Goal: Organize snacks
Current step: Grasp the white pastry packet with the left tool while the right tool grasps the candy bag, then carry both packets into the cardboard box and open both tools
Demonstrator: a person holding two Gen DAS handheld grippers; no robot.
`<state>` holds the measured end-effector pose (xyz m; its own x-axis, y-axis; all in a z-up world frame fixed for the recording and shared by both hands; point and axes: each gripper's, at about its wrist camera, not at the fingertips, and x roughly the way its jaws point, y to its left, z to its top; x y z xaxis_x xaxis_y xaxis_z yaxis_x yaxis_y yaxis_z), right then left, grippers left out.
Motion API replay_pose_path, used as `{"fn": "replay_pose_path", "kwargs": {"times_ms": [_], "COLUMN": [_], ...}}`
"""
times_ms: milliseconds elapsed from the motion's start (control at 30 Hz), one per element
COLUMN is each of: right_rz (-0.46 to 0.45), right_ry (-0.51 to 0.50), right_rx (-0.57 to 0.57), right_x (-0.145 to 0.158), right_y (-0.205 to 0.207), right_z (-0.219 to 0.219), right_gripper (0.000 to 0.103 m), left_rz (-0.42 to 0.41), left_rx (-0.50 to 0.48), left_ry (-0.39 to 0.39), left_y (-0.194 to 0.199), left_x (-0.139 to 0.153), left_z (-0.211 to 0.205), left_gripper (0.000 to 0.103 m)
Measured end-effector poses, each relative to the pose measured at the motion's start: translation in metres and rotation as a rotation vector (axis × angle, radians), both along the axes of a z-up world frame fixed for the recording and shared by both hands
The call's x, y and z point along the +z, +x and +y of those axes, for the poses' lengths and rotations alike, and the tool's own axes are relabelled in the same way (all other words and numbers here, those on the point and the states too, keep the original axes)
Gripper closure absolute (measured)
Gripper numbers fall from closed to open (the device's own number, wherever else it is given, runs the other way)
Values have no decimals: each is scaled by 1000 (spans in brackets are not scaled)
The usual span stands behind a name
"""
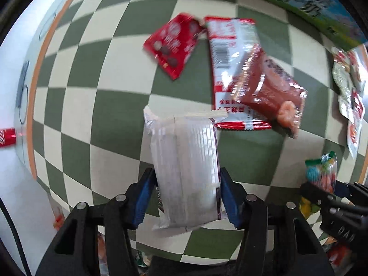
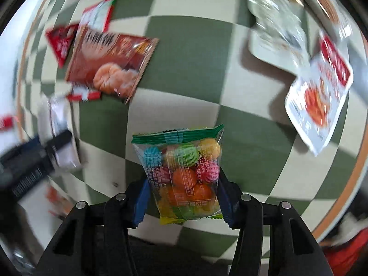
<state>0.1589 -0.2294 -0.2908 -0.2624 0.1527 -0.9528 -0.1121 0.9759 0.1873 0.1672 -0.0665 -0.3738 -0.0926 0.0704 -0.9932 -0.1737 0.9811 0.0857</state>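
left tool (image 1: 187,197) grips silver packet (image 1: 184,172) | right tool (image 2: 182,199) grips candy bag (image 2: 184,174) | print illegible

Motion blur hides the print on your white pouches (image 2: 317,105); the red can (image 1: 7,138) is edge-cropped.

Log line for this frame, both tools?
left tool: shut on silver pack | right tool: shut on candy bag | both above checkered cloth
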Motion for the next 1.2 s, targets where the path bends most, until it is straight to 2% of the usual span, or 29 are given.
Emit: {"fn": "replay_pose_path", "kwargs": {"times_ms": [133, 267, 300, 433, 500, 567, 700, 733, 867, 967, 1200], "right_rz": [-4, -31, -39, -88, -119, -157, -230, -245, -318, -317, -270], "right_ry": [65, 129, 148, 233, 264, 304, 355, 362, 352, 333, 273], "right_rx": [-88, -140, -153, -203, -225, -245, -281, -294, -319, -353, -411], "right_x": [15, 50, 55, 104, 124, 152, 188, 188, 194, 181, 135], "right_y": [15, 16, 8, 9, -11, 5, 35, 26, 79, 126, 186], "right_z": [-36, -57, -61, -85, -57, -65, -33, 1, 50, 73, 91], "right_gripper": [48, 48, 48, 48, 48, 48, 48, 48, 48, 48, 48], "left_rz": [-51, -124, -141, -210, -246, -271, -292, -288, -238, -164, -6], "left_rx": [-34, -71, -80, -92, -101, -105, -127, -131, -123, -131, -149], "left_ry": [-16, -38, -46, -103, -120, -126, -142, -138, -171, -208, -256], "left_y": [6, 10, 16, 48, 72, 92, 158, 174, 240, 285, 330], "left_x": [26, 66, 92, 146, 163, 178, 205, 210, 199, 177, 118], "left_z": [-20, -36, -24, 7, 18, 24, 38, 42, 60, 69, 78], "left_gripper": [50, 50, 50, 50, 50, 50, 50, 50, 50, 50, 50]}}
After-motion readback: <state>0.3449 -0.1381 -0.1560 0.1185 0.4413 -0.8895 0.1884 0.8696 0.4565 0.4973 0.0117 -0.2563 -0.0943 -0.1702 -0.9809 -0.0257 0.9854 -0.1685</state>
